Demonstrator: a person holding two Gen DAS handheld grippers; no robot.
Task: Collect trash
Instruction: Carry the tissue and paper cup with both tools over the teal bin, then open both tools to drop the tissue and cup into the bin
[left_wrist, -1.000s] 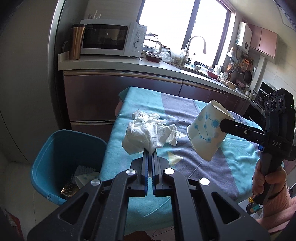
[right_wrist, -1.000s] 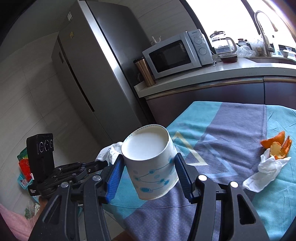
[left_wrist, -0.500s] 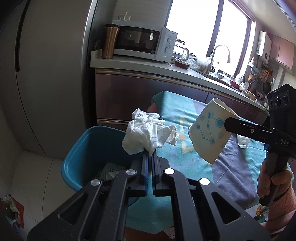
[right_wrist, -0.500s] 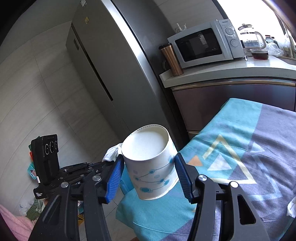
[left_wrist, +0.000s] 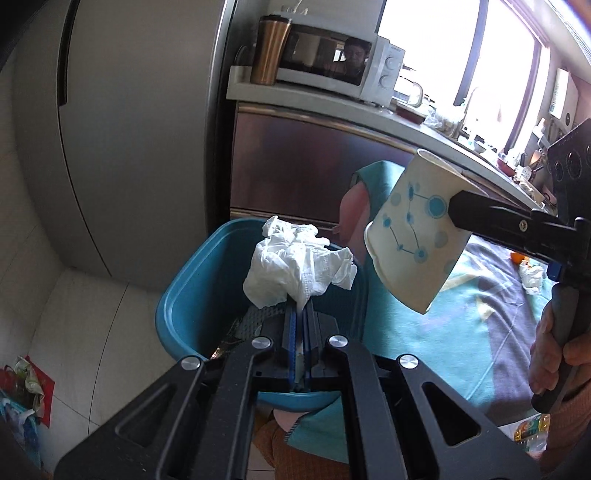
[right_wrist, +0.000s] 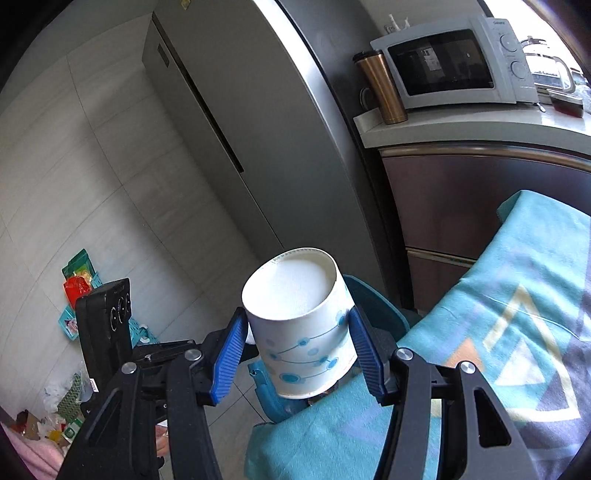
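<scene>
Already both grabs look done: the left gripper (left_wrist: 300, 310) pinches a crumpled tissue (left_wrist: 295, 266) over the blue bin (left_wrist: 177, 314), the right gripper (right_wrist: 299, 343) clamps a paper cup (right_wrist: 299, 317) beside it, with 2 drops and table scraps (left_wrist: 530, 271) left.

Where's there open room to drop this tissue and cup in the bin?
The blue bin's far side, toward the fridge, looks open. Its near bottom already holds trash under the tissue. The cup hangs nearer the table edge.
</scene>
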